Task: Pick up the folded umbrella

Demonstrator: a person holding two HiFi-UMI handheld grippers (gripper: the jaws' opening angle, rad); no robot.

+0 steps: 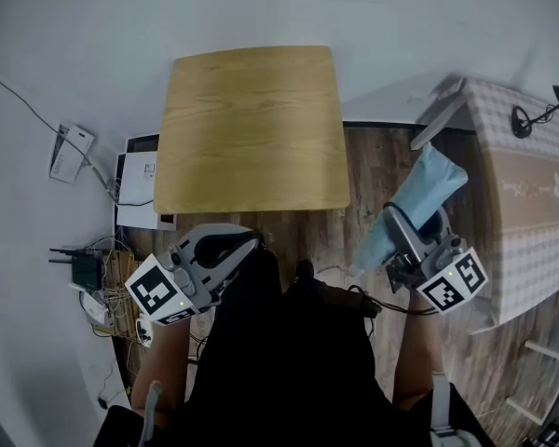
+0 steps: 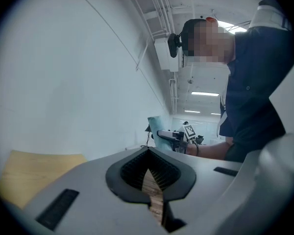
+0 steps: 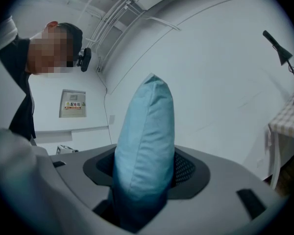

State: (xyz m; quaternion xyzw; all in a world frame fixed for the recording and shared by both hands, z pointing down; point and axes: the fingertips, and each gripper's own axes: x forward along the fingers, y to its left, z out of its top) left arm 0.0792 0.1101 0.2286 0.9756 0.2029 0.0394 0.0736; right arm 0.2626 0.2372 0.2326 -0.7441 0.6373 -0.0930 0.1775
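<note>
Umbrella (image 1: 419,198), folded, sits clamped in right gripper (image 1: 402,229) over plank floor (image 1: 303,236) near wooden table (image 1: 252,128); left gripper (image 1: 249,244) closed.

Top: a dark navy top (image 1: 279,371) is being worn.
Head unit: a black camera (image 2: 174,44) is being worn at the head.
Left gripper (image 1: 245,244): a pale grey shell with black ribbed pads is being shown.
Right gripper (image 1: 402,223): the same grey shell and black pads are being shown.
Markers: black squares on white are being displayed by the left marker cube (image 1: 158,293) and the right marker cube (image 1: 455,282).
Cable: a black lead (image 1: 396,308) is being trailed beside the right gripper.
Bands: a grey band (image 1: 438,400) is being worn on the right forearm, a second band (image 1: 151,408) on the left.
</note>
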